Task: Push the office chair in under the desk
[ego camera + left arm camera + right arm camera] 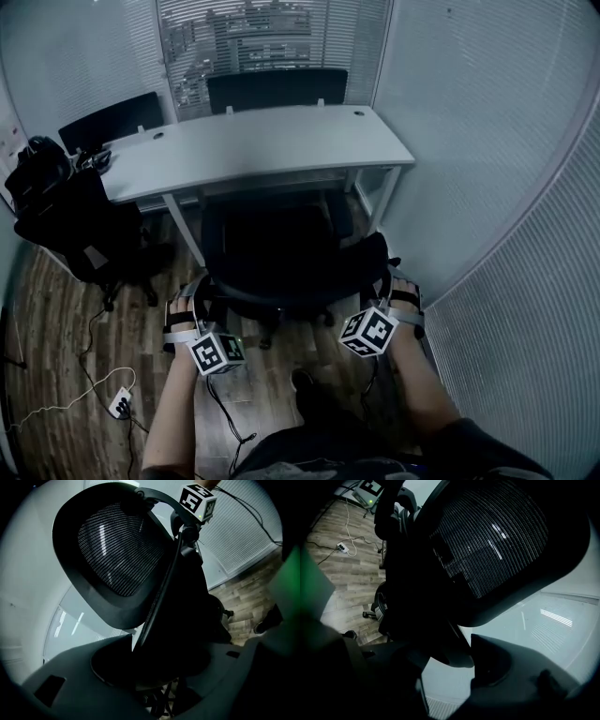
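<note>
A small room closed in by pale slatted blinds, with a wood-plank floor point(56, 309) and a white tabletop point(253, 141) running across the upper middle of the head view. The office chair point(281, 253), black with a mesh back, sits at the centre of the frame just below the tabletop's near edge. Its backrest is turned towards the person and most of its seat is still out from under the desk.

The left claw point(199, 298) is at the backrest's left edge and the right claw point(386, 279) at its right edge. In each gripper view the jaws stand fairly wide with the dark rim of the backrest filling the gap between them, so each claw is clamped on the chair's back.

At the left of the frame a second black chair point(94, 234) carries a black bag point(37, 169); what is in the bag cannot be seen. Two more dark chair backs point(277, 89) show beyond the tabletop at the top. A white power strip point(120, 403) with its cable lies on the floor at lower left.
</note>
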Demonstrator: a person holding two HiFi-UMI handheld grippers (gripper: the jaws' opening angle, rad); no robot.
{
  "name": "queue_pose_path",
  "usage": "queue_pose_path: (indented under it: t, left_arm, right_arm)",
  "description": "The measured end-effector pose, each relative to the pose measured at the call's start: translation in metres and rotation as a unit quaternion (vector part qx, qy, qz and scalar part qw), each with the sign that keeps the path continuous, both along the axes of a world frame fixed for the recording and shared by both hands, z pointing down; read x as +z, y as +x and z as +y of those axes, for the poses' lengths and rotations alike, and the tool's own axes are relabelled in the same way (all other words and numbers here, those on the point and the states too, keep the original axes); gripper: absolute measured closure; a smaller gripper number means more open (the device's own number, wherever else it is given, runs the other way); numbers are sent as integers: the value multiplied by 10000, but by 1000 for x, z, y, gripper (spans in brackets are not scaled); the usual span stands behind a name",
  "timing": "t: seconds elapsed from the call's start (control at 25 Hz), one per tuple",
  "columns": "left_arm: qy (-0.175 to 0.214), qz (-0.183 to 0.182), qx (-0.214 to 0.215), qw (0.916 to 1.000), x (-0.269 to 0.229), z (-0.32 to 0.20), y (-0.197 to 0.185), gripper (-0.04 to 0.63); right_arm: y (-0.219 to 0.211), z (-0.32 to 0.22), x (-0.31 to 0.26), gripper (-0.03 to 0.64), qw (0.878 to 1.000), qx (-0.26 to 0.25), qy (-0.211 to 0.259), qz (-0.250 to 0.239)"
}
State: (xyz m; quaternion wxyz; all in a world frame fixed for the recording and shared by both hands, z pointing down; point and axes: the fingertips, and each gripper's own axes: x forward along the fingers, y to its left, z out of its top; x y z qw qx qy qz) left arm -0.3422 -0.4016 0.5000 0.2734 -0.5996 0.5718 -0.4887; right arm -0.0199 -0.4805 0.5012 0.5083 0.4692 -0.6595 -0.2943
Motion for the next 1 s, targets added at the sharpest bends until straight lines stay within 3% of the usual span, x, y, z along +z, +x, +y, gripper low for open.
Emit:
queue_pose_path:
  t: [0.32, 1.0]
  left_arm:
    - [-70, 31, -156, 9998, 0, -68, -22, 342]
    - [-12, -20, -450, 9990, 4, -200, -32, 347]
  right_arm:
    - [-23, -66, 2, 356, 9999, -104, 13, 37]
    - [-39, -222, 1, 356, 9991, -345, 193, 120]
